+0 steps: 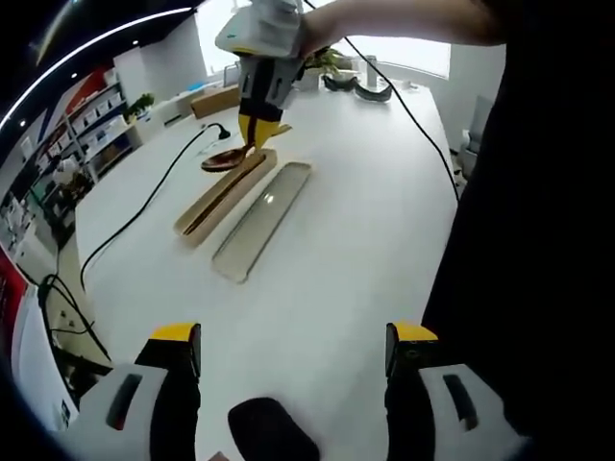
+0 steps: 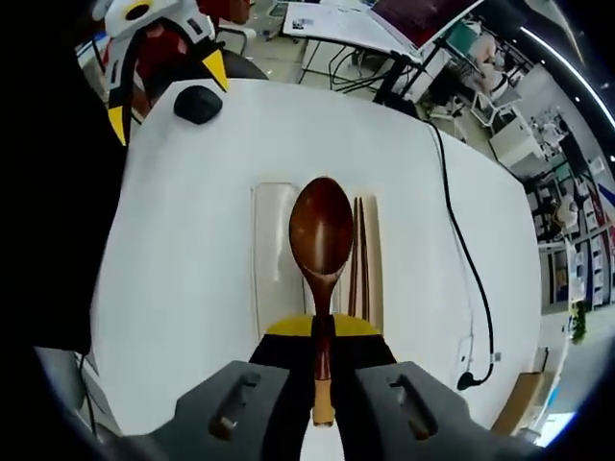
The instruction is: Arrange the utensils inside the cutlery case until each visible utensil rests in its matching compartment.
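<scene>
A beige cutlery case (image 1: 231, 189) lies open on the white table with its clear lid (image 1: 261, 219) beside it. My right gripper (image 1: 258, 130) hangs over the case's far end, shut on a brown wooden spoon (image 1: 224, 158). In the right gripper view the spoon (image 2: 322, 230) juts forward from my right gripper (image 2: 322, 331), above the case (image 2: 374, 288) and the lid (image 2: 273, 254). Dark chopsticks (image 2: 358, 259) lie in the case's narrow slot. My left gripper (image 1: 295, 346) stands open near the table's front with nothing between its jaws, and its yellow-tipped fingers (image 2: 216, 67) rise beyond the case.
A black oval object (image 1: 272, 432) rests just below the left jaws, also the black object (image 2: 197, 104) past the case. A black cable (image 1: 144, 206) snakes along the table's left side. A person's dark sleeve (image 1: 538, 192) borders the table on the right. Shelves stand beyond.
</scene>
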`<state>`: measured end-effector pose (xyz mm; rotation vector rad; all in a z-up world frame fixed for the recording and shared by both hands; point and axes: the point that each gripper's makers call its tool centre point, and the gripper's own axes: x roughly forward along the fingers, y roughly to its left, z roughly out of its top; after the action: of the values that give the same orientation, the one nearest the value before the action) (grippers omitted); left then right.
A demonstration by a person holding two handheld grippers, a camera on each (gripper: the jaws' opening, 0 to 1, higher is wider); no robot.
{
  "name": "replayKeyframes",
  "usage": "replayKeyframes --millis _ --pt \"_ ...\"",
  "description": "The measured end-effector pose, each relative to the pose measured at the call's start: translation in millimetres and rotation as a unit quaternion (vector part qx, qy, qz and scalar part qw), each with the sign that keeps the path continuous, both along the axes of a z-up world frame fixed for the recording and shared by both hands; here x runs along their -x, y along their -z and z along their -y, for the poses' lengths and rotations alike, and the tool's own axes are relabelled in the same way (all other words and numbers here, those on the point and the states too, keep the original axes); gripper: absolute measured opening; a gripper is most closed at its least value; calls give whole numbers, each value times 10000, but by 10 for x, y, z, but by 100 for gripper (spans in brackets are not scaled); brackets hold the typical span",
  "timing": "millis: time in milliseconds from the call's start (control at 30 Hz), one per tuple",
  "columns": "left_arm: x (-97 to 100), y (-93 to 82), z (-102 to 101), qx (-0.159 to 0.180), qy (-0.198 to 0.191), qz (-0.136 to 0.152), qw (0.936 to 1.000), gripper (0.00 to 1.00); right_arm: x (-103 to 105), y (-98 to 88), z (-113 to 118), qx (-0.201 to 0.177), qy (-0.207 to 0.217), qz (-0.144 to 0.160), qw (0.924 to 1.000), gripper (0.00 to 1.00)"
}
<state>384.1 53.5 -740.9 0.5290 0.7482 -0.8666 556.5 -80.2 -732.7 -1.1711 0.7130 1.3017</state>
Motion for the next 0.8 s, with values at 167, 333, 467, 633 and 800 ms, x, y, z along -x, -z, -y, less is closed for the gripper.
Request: replayKeyframes --millis 167,333,467,633,800 --pt "-18 9 -8 -13 5 -24 10000 81 -103 45 -13 54 29 13 10000 0" --pt "-28 28 -22 -18 -4 -57 10000 81 -162 86 -56 41 51 -27 10000 0" --pt "-23 95 -62 -122 5 -130 9998 81 -201 140 -87 97 19 -55 9999 0" --pt "-7 103 -42 -81 -6 -177 9998 81 -247 210 -123 174 -29 -113 9998 0" --pt "10 132 -37 -89 4 -222 9997 81 -315 284 -144 258 -34 -169 9995 0"
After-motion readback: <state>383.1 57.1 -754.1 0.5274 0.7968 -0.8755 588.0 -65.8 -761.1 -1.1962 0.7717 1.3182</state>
